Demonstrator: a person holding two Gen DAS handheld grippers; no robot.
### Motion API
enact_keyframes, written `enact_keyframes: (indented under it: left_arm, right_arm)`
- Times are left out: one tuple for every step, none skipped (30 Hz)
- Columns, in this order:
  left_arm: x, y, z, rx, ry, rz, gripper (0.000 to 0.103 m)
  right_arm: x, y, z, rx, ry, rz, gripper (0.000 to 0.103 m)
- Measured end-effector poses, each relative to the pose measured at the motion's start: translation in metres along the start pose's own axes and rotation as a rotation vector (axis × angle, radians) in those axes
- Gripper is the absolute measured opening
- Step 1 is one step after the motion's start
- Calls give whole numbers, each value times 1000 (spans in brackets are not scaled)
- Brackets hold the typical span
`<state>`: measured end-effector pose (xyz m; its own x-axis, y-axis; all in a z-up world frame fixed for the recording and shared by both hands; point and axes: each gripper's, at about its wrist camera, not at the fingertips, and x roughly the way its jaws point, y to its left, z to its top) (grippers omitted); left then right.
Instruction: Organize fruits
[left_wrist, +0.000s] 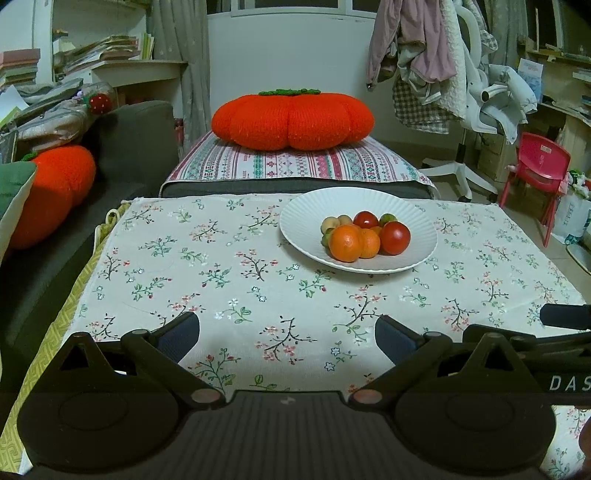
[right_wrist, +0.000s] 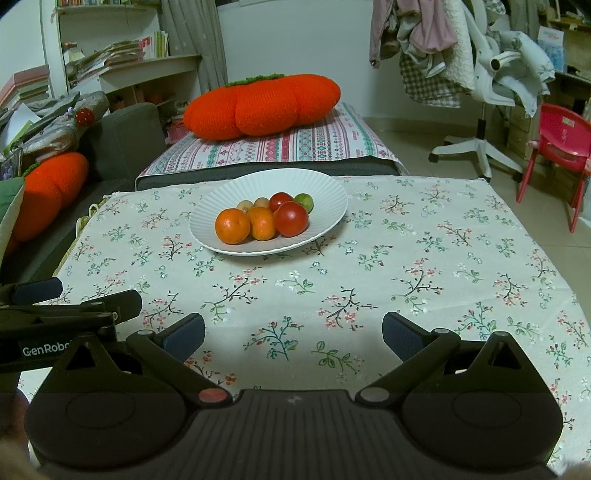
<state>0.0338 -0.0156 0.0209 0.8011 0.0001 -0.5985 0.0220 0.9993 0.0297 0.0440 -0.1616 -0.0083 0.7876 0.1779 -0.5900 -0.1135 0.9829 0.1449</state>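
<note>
A white ribbed plate (left_wrist: 306, 218) (right_wrist: 221, 210) sits on the floral tablecloth at the far side of the table. On it lie two oranges (left_wrist: 346, 243) (right_wrist: 232, 226), two red tomatoes (left_wrist: 395, 238) (right_wrist: 291, 218), a green fruit (left_wrist: 388, 218) (right_wrist: 304, 201) and small pale fruits (left_wrist: 330, 223) (right_wrist: 245, 205). My left gripper (left_wrist: 287, 338) is open and empty, low over the near cloth, well short of the plate. My right gripper (right_wrist: 293, 338) is open and empty, beside the left one.
The floral tablecloth (left_wrist: 221, 280) (right_wrist: 424, 258) covers the table. Behind it stand a striped bench with an orange pumpkin cushion (left_wrist: 291, 120) (right_wrist: 262, 103), a grey sofa (left_wrist: 136, 140) at left, a white office chair (right_wrist: 480, 110) and a red child's chair (left_wrist: 539, 166) at right.
</note>
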Motion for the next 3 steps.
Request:
enact_keyframes:
  left_arm:
    - [0, 0, 0, -1, 1, -1, 86]
    - [1, 0, 0, -2, 4, -2, 86]
    - [1, 0, 1, -5, 8, -3, 86]
  right_arm:
    - [0, 0, 0, 0, 0, -1, 103]
    - [0, 0, -1, -1, -1, -1, 103]
    - [0, 0, -1, -1, -1, -1, 103]
